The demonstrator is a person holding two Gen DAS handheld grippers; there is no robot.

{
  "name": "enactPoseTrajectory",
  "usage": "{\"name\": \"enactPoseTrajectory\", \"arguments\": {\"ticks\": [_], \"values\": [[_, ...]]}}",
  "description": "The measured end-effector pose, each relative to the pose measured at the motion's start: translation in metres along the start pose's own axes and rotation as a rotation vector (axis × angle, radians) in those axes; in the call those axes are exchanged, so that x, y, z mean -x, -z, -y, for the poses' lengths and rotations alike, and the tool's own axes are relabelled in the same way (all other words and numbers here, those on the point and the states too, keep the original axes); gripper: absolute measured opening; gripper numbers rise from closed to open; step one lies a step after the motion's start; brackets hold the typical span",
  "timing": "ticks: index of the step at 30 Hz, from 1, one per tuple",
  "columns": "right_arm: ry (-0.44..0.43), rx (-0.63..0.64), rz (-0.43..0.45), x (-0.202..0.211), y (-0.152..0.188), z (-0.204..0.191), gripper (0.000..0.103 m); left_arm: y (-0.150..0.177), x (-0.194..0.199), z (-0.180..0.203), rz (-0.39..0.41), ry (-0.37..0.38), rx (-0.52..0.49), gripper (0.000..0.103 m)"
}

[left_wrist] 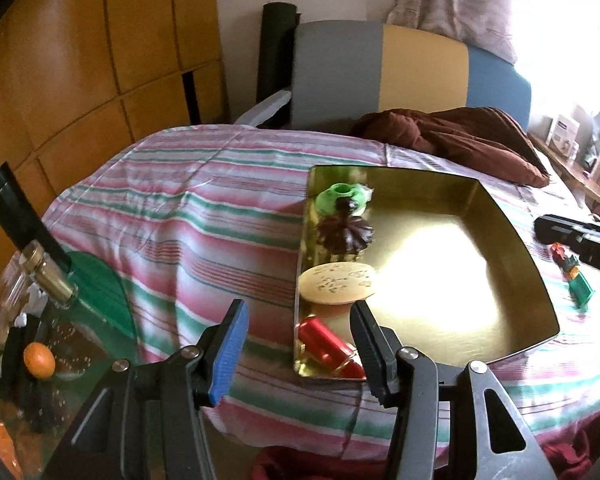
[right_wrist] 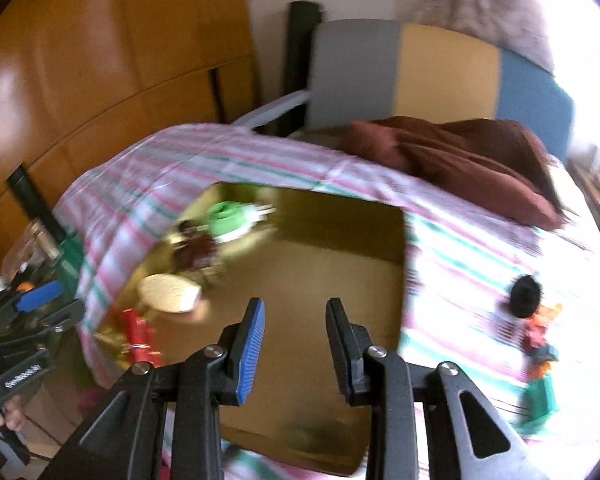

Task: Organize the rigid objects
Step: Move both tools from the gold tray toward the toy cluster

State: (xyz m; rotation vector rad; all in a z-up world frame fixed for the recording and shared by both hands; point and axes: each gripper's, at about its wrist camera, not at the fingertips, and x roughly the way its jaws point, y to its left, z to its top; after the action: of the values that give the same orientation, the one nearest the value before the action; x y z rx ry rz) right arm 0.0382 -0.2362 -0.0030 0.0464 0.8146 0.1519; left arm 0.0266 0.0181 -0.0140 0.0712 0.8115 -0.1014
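Right gripper, jaws apart and empty, above the gold tray; next, seemingly, reaching the toy figure on the bed.

The gold tray lies on the striped bed cover. Along its left wall four things stand in a row: a green piece at the far corner, a dark fluted piece, a round tan disc and a red cylinder at the near corner. The rest of the tray floor, from the middle to the right wall, lies bare. Left of the tray the cover is free up to the bed's left edge. Right of the tray, near the right edge, lie a small toy figure and a black round piece. A brown cloth heap blocks the far right corner.
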Motion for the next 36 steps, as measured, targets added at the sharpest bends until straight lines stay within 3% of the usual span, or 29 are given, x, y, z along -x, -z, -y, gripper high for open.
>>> {"name": "enactPoseTrajectory", "arguments": {"ticks": [11, 20, 22, 25, 36], "values": [[0.283, -0.240, 0.025, 0.034, 0.021, 0.151, 0.033, -0.011, 0.001, 0.041, 0.008, 0.056, -0.091, 0.054], [0.479, -0.475, 0.057, 0.046, 0.070, 0.259, 0.033, -0.023, 0.004, 0.085, 0.018, 0.106, -0.180, 0.057], [0.522, -0.569, -0.010, 0.040, 0.085, 0.279, 0.033, -0.026, 0.004, 0.096, 0.023, 0.115, -0.201, 0.057], [0.464, -0.663, 0.031, 0.049, 0.088, 0.296, 0.033, -0.032, 0.003, 0.117, 0.033, 0.143, -0.232, 0.057], [0.424, -0.692, 0.028, 0.050, 0.087, 0.299, 0.034, -0.038, -0.004, 0.193, 0.022, 0.252, -0.349, 0.059]]}}
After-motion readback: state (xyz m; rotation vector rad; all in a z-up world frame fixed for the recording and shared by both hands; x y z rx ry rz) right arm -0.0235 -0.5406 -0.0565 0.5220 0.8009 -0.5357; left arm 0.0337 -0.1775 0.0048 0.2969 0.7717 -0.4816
